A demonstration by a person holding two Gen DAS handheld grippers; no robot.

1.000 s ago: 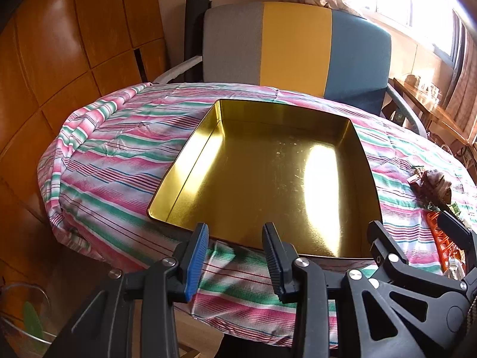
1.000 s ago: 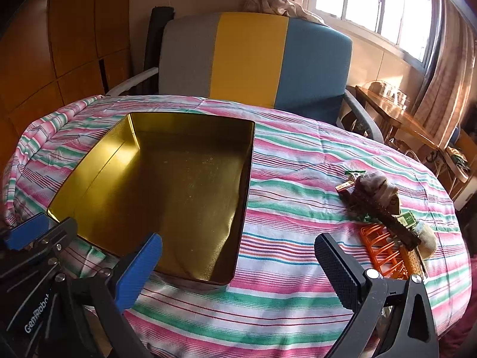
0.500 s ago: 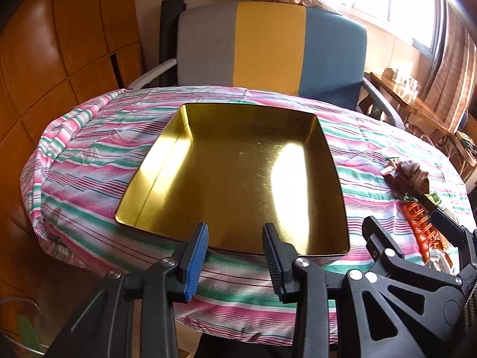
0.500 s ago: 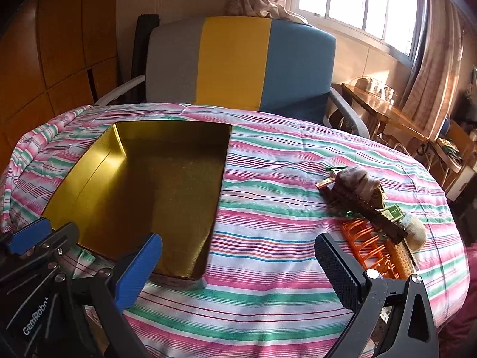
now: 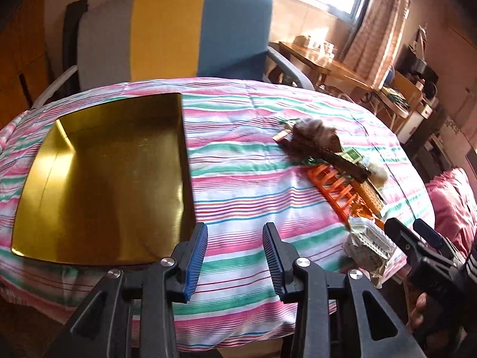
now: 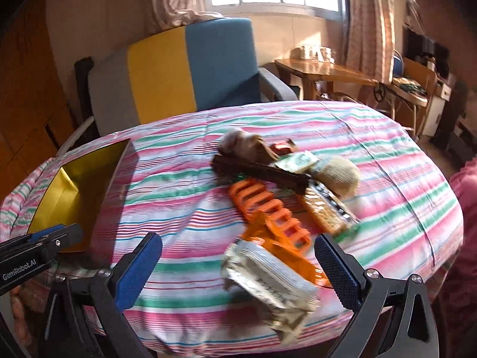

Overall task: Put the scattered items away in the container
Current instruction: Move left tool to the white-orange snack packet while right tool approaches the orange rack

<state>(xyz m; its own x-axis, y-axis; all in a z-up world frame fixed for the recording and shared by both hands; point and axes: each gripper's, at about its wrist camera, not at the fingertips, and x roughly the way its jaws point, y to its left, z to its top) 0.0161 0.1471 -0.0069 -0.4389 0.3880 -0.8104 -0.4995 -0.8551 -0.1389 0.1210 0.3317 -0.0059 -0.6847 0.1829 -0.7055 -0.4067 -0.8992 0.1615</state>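
Table: striped cloth [image 5: 253, 185] covers it; all task items rest on this.
Container: gold tin [image 5: 101, 179], empty, at the table's left side.
Item pile: orange rack [image 6: 268, 208], dark bar [image 6: 262, 173], snack packets, at the table's right side, well apart from the tin.
Nearest item: silver foil packet [image 6: 268, 280], long axis running diagonally between the right fingers.
Right gripper [image 6: 238, 268]: jaws spread wide, empty, straddling the packet; nearer arm.
Left gripper [image 5: 234, 258]: jaws parted, empty, beside the tin's near right corner.

Striped-cloth bench [image 5: 253, 179] ahead of my fingers: gold tin [image 5: 101, 179] left, item pile [image 6: 280, 191] right.
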